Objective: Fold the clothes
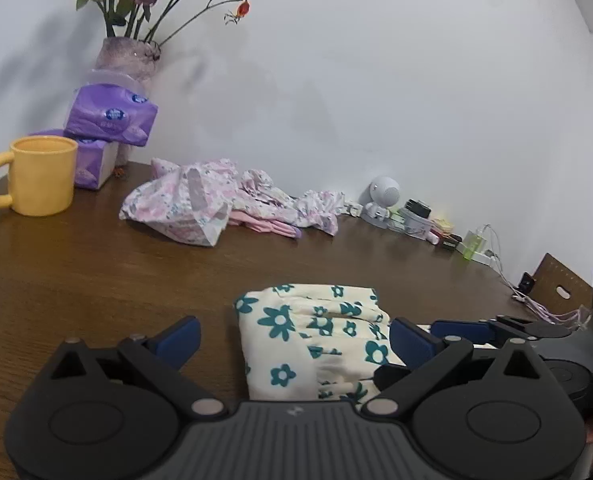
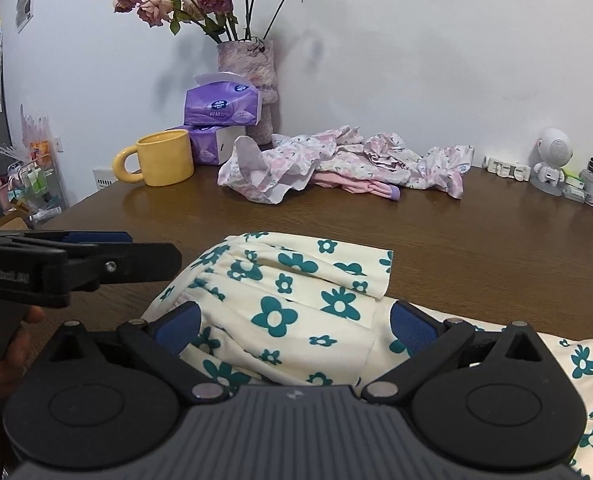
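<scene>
- Left wrist: left gripper point(image 1: 292, 344) with fingers spread wide, clamping nothing, over folded cream garment point(image 1: 312, 336) on brown table point(image 1: 96, 272).
- Right wrist: right gripper point(image 2: 294, 330) fingers apart, straddling garment; cluttered rack point(image 2: 28, 184) at left.
- Pink clothes point(image 1: 216, 200), yellow mug point(image 1: 42, 176), vase point(image 2: 252, 84) against white wall.

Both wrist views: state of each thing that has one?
Cream garment with teal flowers: folded, on table.
Pink floral clothes: crumpled heap, unfolded.
Yellow ceramic mug: upright.
Purple tissue packs: stacked, top one open.
Left tool: open.
Right tool: open, over the cream garment.
</scene>
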A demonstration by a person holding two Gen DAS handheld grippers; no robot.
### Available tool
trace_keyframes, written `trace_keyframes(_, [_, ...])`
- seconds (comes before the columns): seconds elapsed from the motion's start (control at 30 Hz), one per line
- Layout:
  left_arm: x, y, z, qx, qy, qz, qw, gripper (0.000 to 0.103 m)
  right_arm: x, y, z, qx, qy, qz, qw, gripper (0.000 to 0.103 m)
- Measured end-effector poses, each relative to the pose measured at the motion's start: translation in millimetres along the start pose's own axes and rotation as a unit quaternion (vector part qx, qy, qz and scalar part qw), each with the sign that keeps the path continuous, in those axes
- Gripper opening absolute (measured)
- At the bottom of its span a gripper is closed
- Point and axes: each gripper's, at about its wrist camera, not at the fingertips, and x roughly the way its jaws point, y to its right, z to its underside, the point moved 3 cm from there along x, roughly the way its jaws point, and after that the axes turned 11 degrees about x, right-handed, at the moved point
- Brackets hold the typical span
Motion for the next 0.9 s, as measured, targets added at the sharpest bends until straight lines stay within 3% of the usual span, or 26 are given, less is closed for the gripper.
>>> trace_keyframes(0.37, [0,-4,2,0.000,-0.010,-0.030,0.9995,0.101,0,2,1,0.006,0.008,0.007,1.000,0.103])
trace_keyframes(0.5, [-1,-1,-8,0.014,-0.012,-0.016,0.9997,0.100,-5,5,-5,0.000,0.015,0.010,1.000,0.103])
trace_keyframes(0.6, [4,6,-15,0.039,-0.033,-0.026,0.9984,0.094,-8,5,-14,-0.013,0.016,0.016,1.000,0.102])
trace_keyframes(0.63, [7,8,-18,0.046,-0.043,-0.030,0.9976,0.086,-7,5,-17,-0.019,0.013,0.016,1.000,0.100])
trace_keyframes(0.77, [23,11,-24,0.060,-0.088,-0.021,0.9941,0.057,2,5,-24,-0.025,-0.011,0.002,1.000,0.063])
trace_keyframes(0.8, [27,11,-24,0.059,-0.097,-0.016,0.9934,0.054,4,6,-26,-0.022,-0.018,-0.003,1.000,0.054])
trace_keyframes(0.9, [37,7,-27,0.059,-0.109,-0.010,0.9923,0.044,12,13,-34,-0.011,-0.036,-0.016,0.999,0.047])
